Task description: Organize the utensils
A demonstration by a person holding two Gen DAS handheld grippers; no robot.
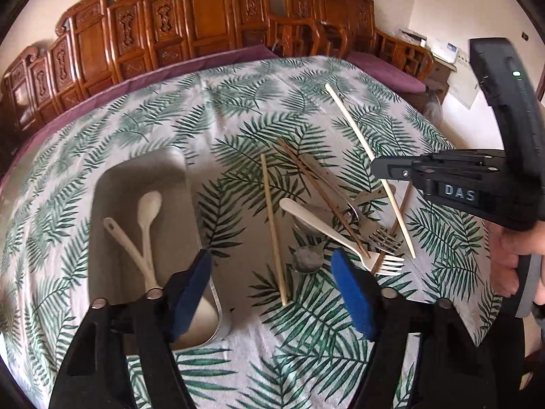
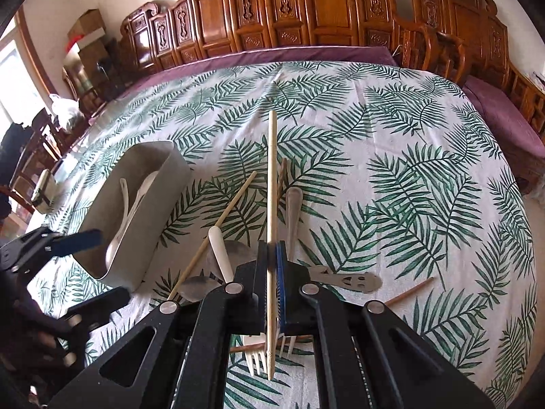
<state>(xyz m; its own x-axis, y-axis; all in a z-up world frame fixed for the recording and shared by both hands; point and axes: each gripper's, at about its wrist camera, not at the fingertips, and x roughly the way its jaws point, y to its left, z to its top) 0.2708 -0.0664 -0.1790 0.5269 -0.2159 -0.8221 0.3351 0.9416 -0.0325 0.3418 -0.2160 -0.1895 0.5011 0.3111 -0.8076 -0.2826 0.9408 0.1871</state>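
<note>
My right gripper (image 2: 272, 247) is shut on a pale wooden chopstick (image 2: 271, 170), which it holds above the pile of utensils; the left wrist view shows the same right gripper (image 1: 378, 167) and chopstick (image 1: 351, 119). My left gripper (image 1: 270, 255) is open over the cloth, with nothing pressed between its blue pads (image 1: 354, 293). Under it lies a second pale chopstick (image 1: 272, 221). The pile holds a white plastic fork (image 1: 327, 228), a metal fork (image 1: 371, 231), a metal spoon (image 1: 306, 259) and brown chopsticks (image 1: 306, 177). A grey tray (image 1: 143, 167) on the left holds two white spoons (image 1: 148, 211).
A leaf-print cloth (image 2: 408, 170) covers the table. A flat metal utensil with cut-outs (image 2: 344, 281) and a brown chopstick (image 2: 408, 293) lie right of the pile. Carved wooden chairs (image 2: 323, 10) line the far edge. A person's hand (image 1: 507, 255) holds the right gripper.
</note>
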